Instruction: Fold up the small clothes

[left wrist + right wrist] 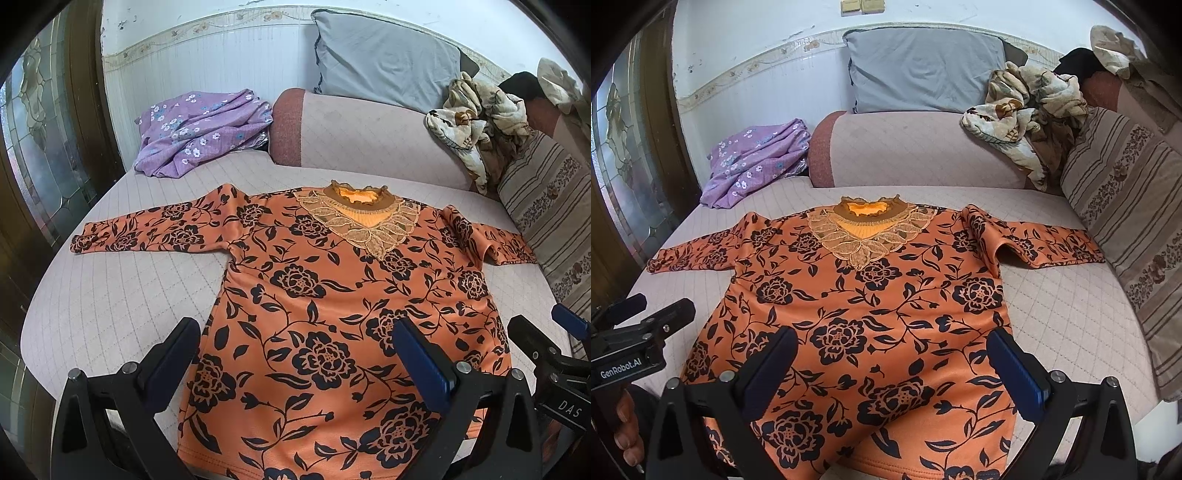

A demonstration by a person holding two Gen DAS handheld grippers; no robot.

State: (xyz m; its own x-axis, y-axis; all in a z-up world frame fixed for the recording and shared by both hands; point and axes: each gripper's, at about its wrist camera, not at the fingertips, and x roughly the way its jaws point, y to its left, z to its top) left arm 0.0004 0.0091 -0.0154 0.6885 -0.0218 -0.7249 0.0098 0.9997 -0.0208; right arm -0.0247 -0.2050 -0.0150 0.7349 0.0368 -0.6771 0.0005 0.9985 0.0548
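Note:
An orange long-sleeved top with black flowers and a lace collar (325, 295) lies flat, face up, on the quilted bed, both sleeves spread out; it also shows in the right wrist view (871, 314). My left gripper (295, 350) is open and empty, hovering over the top's lower left hem. My right gripper (890, 362) is open and empty over the lower right hem. The right gripper shows at the right edge of the left wrist view (546, 339), and the left gripper at the left edge of the right wrist view (646, 314).
A purple flowered cloth (199, 129) lies at the back left. A bolster (369, 136) and a grey pillow (384, 59) sit behind the top, with a crumpled floral blanket (480, 122) at the back right. A striped cushion (1126, 221) borders the right side. A glass door (37, 147) stands left.

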